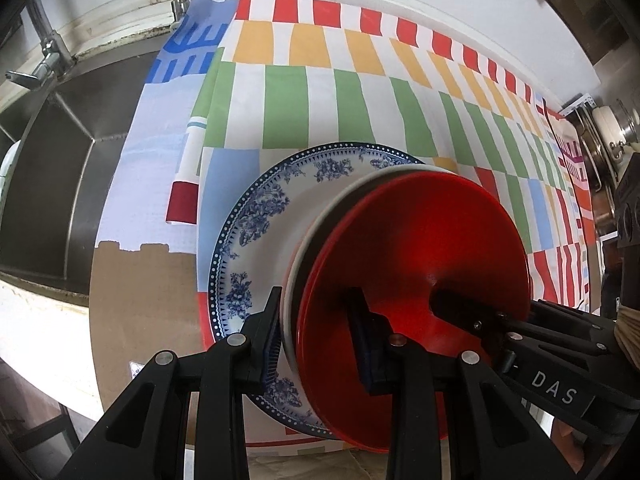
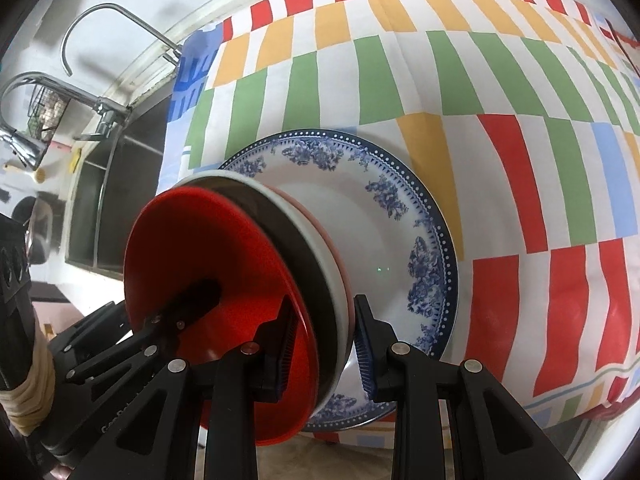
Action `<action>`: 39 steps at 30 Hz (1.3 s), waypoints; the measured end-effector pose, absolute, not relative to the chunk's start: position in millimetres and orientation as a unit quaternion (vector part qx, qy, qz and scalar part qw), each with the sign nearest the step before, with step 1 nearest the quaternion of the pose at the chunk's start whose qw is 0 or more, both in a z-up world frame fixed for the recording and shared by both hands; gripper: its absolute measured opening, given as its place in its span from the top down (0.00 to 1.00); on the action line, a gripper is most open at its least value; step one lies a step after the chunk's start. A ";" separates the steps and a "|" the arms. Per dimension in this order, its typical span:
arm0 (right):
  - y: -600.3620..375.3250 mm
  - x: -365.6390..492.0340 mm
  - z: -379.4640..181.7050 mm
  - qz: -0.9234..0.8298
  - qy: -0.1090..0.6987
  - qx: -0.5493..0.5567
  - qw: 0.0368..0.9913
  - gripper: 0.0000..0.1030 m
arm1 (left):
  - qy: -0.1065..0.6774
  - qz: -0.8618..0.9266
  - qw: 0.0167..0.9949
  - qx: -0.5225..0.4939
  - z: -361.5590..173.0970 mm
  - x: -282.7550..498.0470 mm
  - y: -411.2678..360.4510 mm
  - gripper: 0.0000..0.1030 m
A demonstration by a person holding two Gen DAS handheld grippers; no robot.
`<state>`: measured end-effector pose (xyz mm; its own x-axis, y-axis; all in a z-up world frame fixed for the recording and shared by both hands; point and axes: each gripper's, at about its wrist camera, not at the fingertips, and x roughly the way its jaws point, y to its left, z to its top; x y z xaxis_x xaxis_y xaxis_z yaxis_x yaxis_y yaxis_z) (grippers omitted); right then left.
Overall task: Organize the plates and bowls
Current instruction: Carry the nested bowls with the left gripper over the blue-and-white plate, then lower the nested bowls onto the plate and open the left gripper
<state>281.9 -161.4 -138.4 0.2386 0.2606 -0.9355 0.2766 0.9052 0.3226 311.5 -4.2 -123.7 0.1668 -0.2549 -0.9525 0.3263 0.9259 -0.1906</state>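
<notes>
A stack of bowls, a red bowl (image 1: 420, 240) nested in a white bowl (image 1: 320, 220), is held over a blue-and-white floral plate (image 1: 260, 216) lying on the patterned cloth. My left gripper (image 1: 320, 344) is shut on the stack's rim, one finger outside and one inside. My right gripper (image 2: 324, 352) is shut on the opposite rim of the same red bowl (image 2: 200, 248) and white bowl (image 2: 304, 216) over the plate (image 2: 400, 216). The right gripper shows in the left view (image 1: 500, 320) and the left gripper in the right view (image 2: 168, 312), each with a finger inside the red bowl.
A colourful checked cloth (image 1: 360, 92) covers the counter. A steel sink (image 1: 48, 168) with taps (image 2: 96, 112) lies to the left. Pots and utensils (image 1: 608, 136) stand at the far right. The counter's front edge (image 1: 40, 320) is near.
</notes>
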 end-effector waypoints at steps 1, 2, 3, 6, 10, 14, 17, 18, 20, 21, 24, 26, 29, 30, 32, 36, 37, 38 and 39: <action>-161.4 282.2 -138.9 -0.007 0.617 0.218 0.756 0.72 | 0.618 -0.191 0.762 0.029 -124.5 312.3 -4.1 0.70; -160.4 284.2 -139.1 -0.007 0.616 0.218 0.757 0.72 | 0.619 -0.192 0.761 0.028 -125.2 313.1 -4.1 0.70; -158.9 286.6 -139.2 -0.009 0.615 0.216 0.758 0.72 | 0.619 -0.193 0.761 0.026 -125.5 313.9 -3.8 0.70; -158.0 286.4 -138.3 -0.011 0.612 0.209 0.763 0.72 | 0.619 -0.196 0.760 0.025 -126.8 315.6 -3.3 0.70; -158.1 287.0 -138.1 -0.012 0.609 0.207 0.766 0.72 | 0.617 -0.202 0.760 0.022 -127.0 316.6 -2.4 0.70; -157.1 285.1 -138.0 -0.013 0.604 0.204 0.771 0.71 | 0.614 -0.209 0.761 0.020 -127.2 316.8 -0.9 0.70; -155.6 281.6 -137.3 -0.016 0.596 0.201 0.777 0.71 | 0.602 -0.209 0.770 0.029 -124.9 314.8 -0.1 0.65; -154.6 280.3 -136.8 -0.018 0.592 0.198 0.781 0.71 | 0.597 -0.208 0.774 0.033 -123.3 314.3 0.6 0.61; -153.3 276.8 -135.7 -0.024 0.585 0.192 0.788 0.67 | 0.588 -0.211 0.780 0.034 -119.7 313.4 2.9 0.55; -152.9 275.9 -135.0 -0.026 0.583 0.190 0.790 0.65 | 0.584 -0.213 0.782 0.034 -118.1 313.0 4.3 0.51; -152.3 267.7 -128.3 -0.041 0.566 0.175 0.805 0.63 | 0.569 -0.214 0.793 0.039 -112.0 308.8 7.7 0.47; -152.5 262.4 -122.2 -0.045 0.555 0.170 0.813 0.57 | 0.553 -0.213 0.804 0.048 -104.9 302.0 8.5 0.43; -152.0 251.9 -108.1 -0.050 0.531 0.159 0.831 0.52 | 0.527 -0.213 0.821 0.054 -92.0 291.2 10.9 0.38; -152.0 248.3 -103.4 -0.051 0.523 0.155 0.837 0.51 | 0.519 -0.211 0.826 0.056 -87.6 287.9 12.3 0.36; -151.3 237.5 -90.8 -0.055 0.501 0.143 0.852 0.45 | 0.502 -0.207 0.838 0.057 -78.4 279.1 14.6 0.34; -151.9 209.2 -66.7 -0.071 0.453 0.116 0.881 0.39 | 0.458 -0.198 0.865 0.058 -57.6 252.9 16.7 0.23; -151.9 204.1 -63.0 -0.073 0.445 0.111 0.886 0.35 | 0.447 -0.195 0.871 0.060 -53.3 244.6 16.9 0.22; -152.6 194.7 -57.6 -0.076 0.430 0.104 0.893 0.32 | 0.438 -0.191 0.876 0.063 -49.8 238.1 16.2 0.19; -152.5 187.7 -54.1 -0.078 0.420 0.100 0.898 0.31 | 0.429 -0.185 0.882 0.067 -46.1 230.2 15.2 0.16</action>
<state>187.7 -152.5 -54.1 0.6342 -0.0566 -0.7711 0.2247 0.9678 0.1137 230.2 15.2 -46.1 0.5637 -0.2681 -0.7812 0.3827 0.9230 -0.0406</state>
